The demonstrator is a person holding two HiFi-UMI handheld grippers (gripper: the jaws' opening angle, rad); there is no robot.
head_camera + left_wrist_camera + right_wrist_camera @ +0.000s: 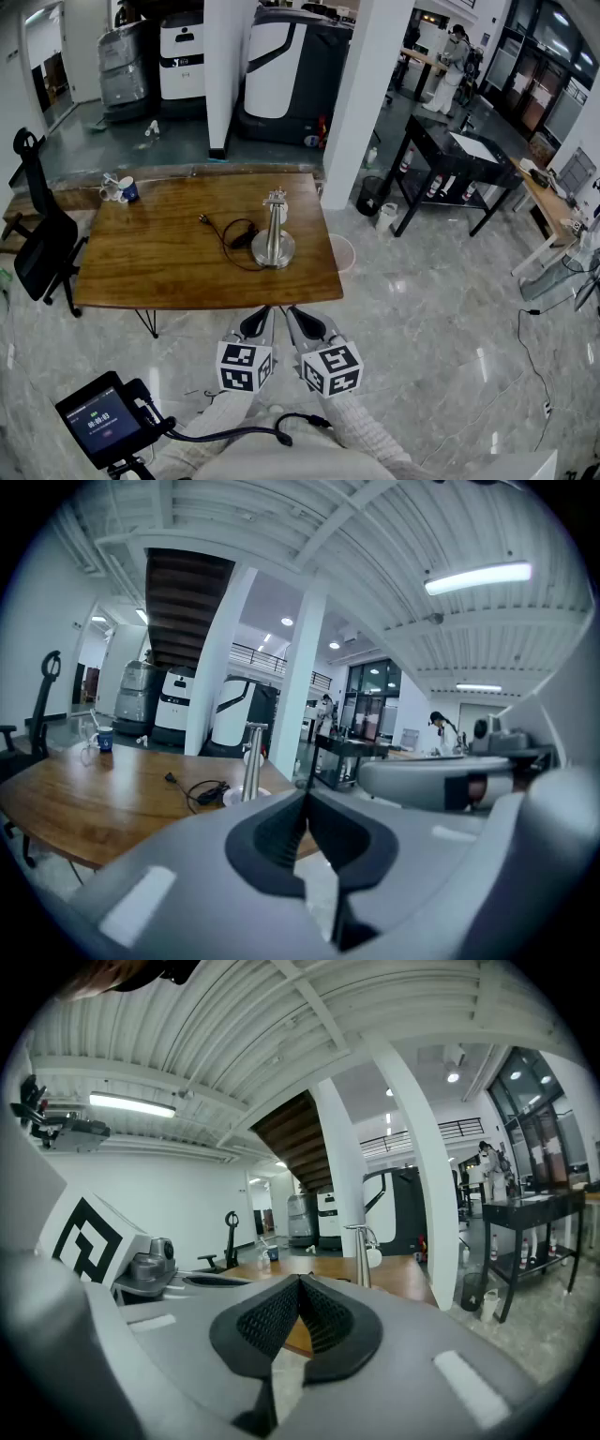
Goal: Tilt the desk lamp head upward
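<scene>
The lamp (273, 227) stands right of centre on the desk (141, 267), at 12 o'clock from both tongs and well apart from them. It looks like stiff, slick metal on a heavy round base (so unlikely to tip) and is best taken at the small head on top. The left tongs (260, 323) and right tongs (307, 327) are closed on nothing, side by side short of the desk's near edge, pointing at the lamp.

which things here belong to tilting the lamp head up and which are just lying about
Job: desk lamp on the wooden table; left tongs and right tongs, both shut and empty, short of the table.
Lying about: blue cup at the table's far left corner; black cord by the lamp base; black chair left of the table.
</scene>
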